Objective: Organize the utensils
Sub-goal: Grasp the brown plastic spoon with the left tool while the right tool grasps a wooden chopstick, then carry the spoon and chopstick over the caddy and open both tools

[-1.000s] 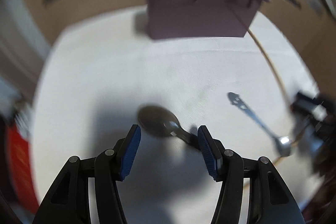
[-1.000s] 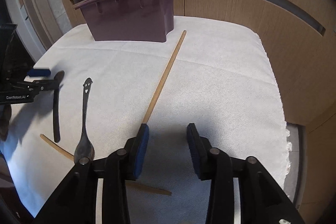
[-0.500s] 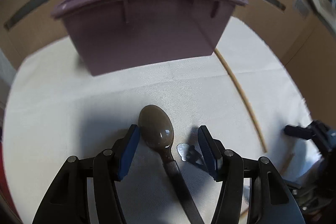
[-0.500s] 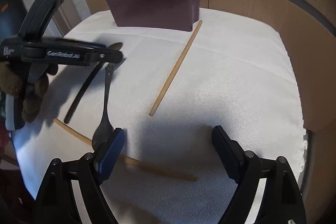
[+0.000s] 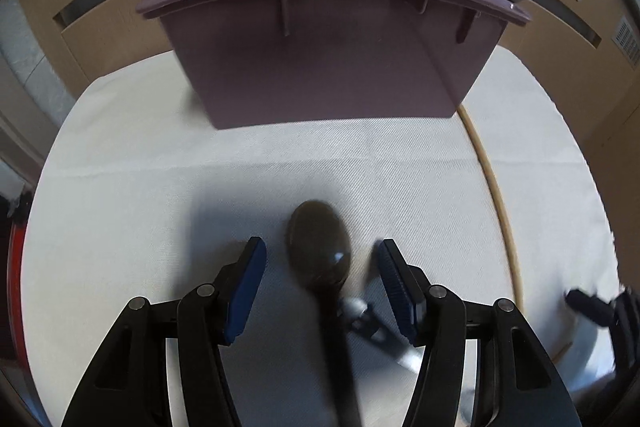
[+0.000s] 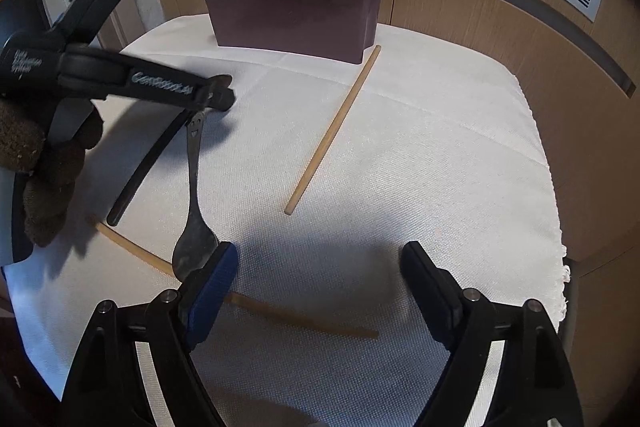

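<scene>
My left gripper [image 5: 322, 285] hangs over the cloth-covered bench [image 5: 120, 195], its jaws spread to either side of a dark spoon [image 5: 320, 259]. The bowl lies between the blue pads and slightly ahead of them, and the handle runs back under the jaws. Nothing is pinched yet. Beside the right-hand pad a metal spoon [image 6: 194, 195] lies alongside on the cloth.

My right gripper [image 6: 318, 291] is spread wide and holds nothing. One wooden chopstick [image 6: 332, 129] lies ahead of its jaws, the far tip almost at the bin's corner. A second chopstick [image 6: 288, 315] crosses just under and behind the jaws, with the metal spoon's bowl close by the left-hand pad.

I judge the step in hand to be the pickup of the dark spoon. The next move calls for lowering the left jaws squarely over the neck or handle and closing there. They must keep clear of the metal spoon lying so near, which could be caught as well.

Straight ahead of the left jaws stands the purple utensil bin [image 5: 328, 67], upright on the cloth. Over its rim on the left show a blue-grey spoon-like end and something white and rounded. At the right end stand a pale wooden handle tip and a shiny dark spoon bowl. Whether dividers split the inside I cannot tell.
</scene>
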`<state>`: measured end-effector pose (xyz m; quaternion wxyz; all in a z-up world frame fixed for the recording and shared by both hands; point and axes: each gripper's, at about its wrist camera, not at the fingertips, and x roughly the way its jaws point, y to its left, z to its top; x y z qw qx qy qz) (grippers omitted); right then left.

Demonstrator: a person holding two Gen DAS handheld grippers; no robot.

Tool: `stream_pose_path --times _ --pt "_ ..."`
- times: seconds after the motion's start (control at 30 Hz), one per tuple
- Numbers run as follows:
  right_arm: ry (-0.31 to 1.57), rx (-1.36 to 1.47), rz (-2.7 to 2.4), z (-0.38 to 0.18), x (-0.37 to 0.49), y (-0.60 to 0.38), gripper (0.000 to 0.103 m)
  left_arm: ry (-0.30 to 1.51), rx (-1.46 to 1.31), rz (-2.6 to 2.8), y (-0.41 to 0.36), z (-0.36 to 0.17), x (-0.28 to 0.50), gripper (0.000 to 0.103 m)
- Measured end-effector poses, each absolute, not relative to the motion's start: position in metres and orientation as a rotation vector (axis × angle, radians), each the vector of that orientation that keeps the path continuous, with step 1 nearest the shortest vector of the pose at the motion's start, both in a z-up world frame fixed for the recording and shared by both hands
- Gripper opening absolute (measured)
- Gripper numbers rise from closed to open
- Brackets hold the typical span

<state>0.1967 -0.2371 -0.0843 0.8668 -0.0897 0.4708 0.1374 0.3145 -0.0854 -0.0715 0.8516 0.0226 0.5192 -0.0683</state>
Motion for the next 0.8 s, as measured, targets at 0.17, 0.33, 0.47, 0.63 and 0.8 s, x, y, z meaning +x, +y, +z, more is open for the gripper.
stream_pose_path --times 0.17,0.33,0.47,0.63,0.8 --pt "0.955 -0.21 0.29 -0.075 0.195 -0.241 0.04 1.052 0.059 -0.191 -0.089 -0.069 0.311 0.034" --pt "0.909 -0.177 0.28 -0.051 0.218 -0.246 0.035 0.982 -0.041 -0.255 -0.06 -0.057 0.285 0.034" --pt "0.935 -0.072 0.251 -0.045 0.276 -0.244 0.035 0.862 -0.101 -0.245 -0.026 -0.03 0.25 0.034" --pt "1.015 -0.016 0.162 -0.065 0.348 -0.232 0.035 0.758 -0.162 -0.253 0.005 -0.01 0.237 0.034" --pt "1.032 -0.086 0.106 -0.079 0.367 -0.215 0.009 0.698 -0.191 -0.26 0.023 0.007 0.238 0.034"
